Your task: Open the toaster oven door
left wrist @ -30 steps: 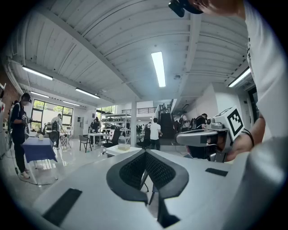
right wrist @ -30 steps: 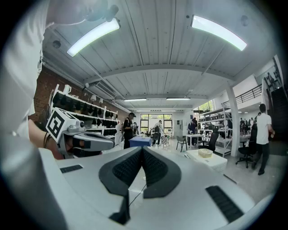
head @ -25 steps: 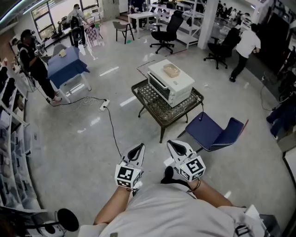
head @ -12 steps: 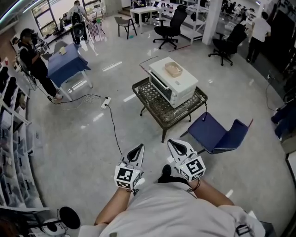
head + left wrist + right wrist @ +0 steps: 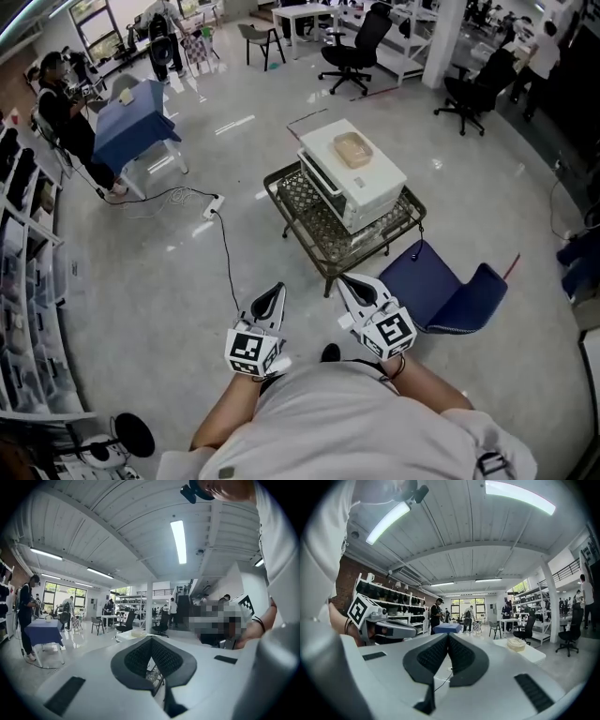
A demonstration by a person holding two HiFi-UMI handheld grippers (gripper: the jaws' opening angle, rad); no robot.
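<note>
Jaws closed and empty, the left gripper (image 5: 272,298) and right gripper (image 5: 349,284) now sit closer to the toaster oven (image 5: 352,183) than a second ago. The oven stands shut on a mesh table (image 5: 314,220), with a blue chair (image 5: 441,286) beside it and an office chair (image 5: 361,42) beyond.

A low dark metal table with a mesh tabletop (image 5: 314,217) stands on the pale, glossy floor (image 5: 159,281). A white toaster oven (image 5: 352,178) sits on the tabletop's far side, leaving its near edge bare. A blue chair (image 5: 436,281) stands just right of the table. A power strip (image 5: 213,205) and its black cable (image 5: 228,258) lie left of it.
</note>
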